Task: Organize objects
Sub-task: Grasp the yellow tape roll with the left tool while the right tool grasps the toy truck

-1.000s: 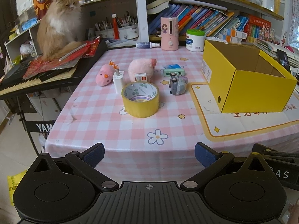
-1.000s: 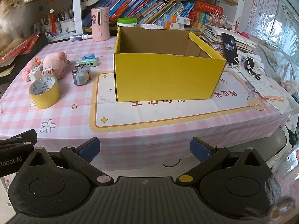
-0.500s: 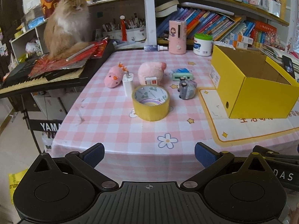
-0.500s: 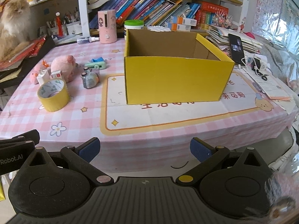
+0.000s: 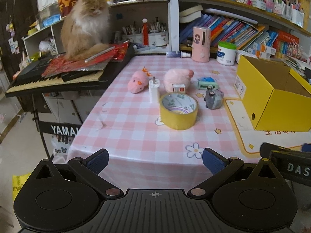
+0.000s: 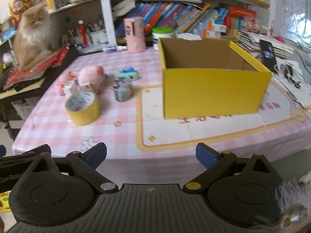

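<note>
nearest, left gripper [image 5: 155, 159] and right gripper [image 6: 150, 155], both short of the worktop [image 5: 136, 128] edge, jaws wide apart, nothing between them. on the pink checked cloth, yellow tape roll [image 5: 179, 111] upright; just behind it white charger [image 5: 154, 90], small box [image 5: 178, 88], grey toy [image 5: 213, 97]. farther back, two pink plush toys [image 5: 138, 83], a green item [image 5: 207, 83], perhaps a stapler, blurred. to the right, open yellow box [image 6: 212, 79] on a mat. beyond, fluffy cat [image 5: 86, 26] on a keyboard [image 5: 48, 77].
</note>
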`<control>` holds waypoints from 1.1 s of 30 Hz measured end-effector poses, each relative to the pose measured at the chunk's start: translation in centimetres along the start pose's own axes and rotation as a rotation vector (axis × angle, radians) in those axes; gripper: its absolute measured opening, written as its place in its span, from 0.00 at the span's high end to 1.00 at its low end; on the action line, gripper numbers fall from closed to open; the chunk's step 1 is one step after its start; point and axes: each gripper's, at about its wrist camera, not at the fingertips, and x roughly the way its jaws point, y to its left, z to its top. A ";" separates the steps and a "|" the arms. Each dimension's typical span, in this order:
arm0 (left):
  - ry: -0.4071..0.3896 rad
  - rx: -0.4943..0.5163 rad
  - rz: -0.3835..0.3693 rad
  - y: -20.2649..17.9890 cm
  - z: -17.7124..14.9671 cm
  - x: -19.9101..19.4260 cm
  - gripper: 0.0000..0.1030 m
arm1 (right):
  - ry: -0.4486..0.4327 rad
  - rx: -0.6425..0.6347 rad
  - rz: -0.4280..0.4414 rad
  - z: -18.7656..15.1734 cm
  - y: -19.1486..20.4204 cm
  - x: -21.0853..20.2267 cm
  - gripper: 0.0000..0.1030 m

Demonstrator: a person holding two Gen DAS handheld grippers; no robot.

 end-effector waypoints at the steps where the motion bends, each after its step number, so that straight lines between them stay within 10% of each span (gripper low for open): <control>1: -0.003 0.003 0.000 0.1 0.1 0.1 0.00 | -0.005 -0.005 0.012 0.1 0.2 0.1 0.13; 5: -0.020 0.015 -0.002 0.4 0.3 0.5 0.00 | -0.017 -0.026 0.055 0.8 1.4 0.9 0.29; 16: 0.022 -0.037 -0.025 1.3 2.1 4.9 0.00 | -0.105 -0.047 0.096 4.7 3.1 3.6 0.30; 33: 0.077 0.020 -0.092 -2.2 6.2 13.8 0.00 | 0.057 -0.133 0.125 12.7 4.8 15.8 0.32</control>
